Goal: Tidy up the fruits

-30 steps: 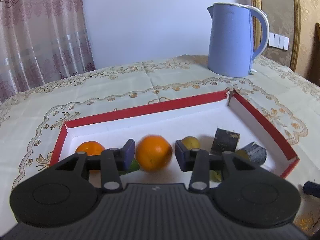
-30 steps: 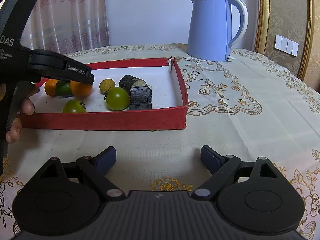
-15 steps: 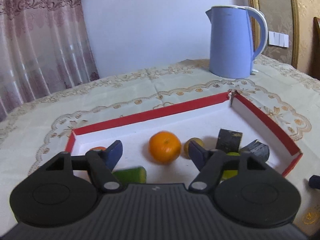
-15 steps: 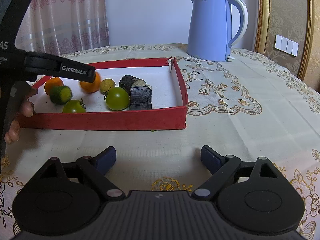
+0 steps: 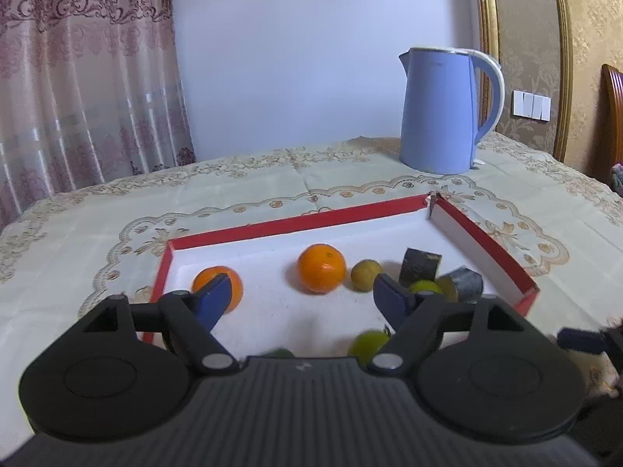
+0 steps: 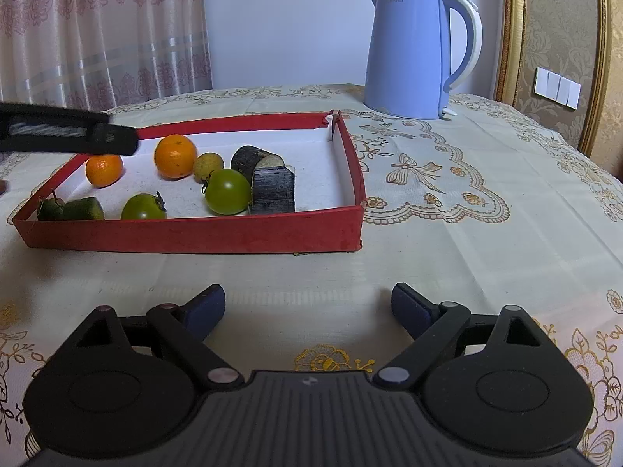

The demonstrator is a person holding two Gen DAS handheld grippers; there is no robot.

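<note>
- Over the near edge of the red tray [image 5: 486,233], in the left wrist view, the left gripper [image 5: 307,295] hangs with its jaws spread wide and nothing between the pads; they have just been opening, and the large orange [image 5: 321,267] sits free on the white tray floor, straight ahead and a little beyond the fingertips.
- A smaller orange [image 5: 212,277] lies to the left, partly hidden behind the left pad but apart from it; a yellowish round fruit [image 5: 366,274] rests just right of the large orange, with two dark cut pieces [image 5: 419,266] further right near the tray's right wall.
- A green fruit [image 5: 368,344] shows low in the gap near the right finger, blurred; whether the finger touches it cannot be told.
- In the right wrist view, the right gripper [image 6: 308,305] sits released over bare tablecloth [image 6: 428,233], jaws wide, holding nothing, well short of the tray's near wall.
- From here the fruits lie ahead and to the left: two green tomatoes [image 6: 227,191] nearest, the oranges beyond; a green cut piece [image 6: 74,209] lies along the near wall in the left corner.
- The left gripper is plainly the closer to the fruit; its dark finger crosses the far left of this view above the tray.
- A blue kettle [image 6: 412,50] stands far right, clear of the work.
</note>
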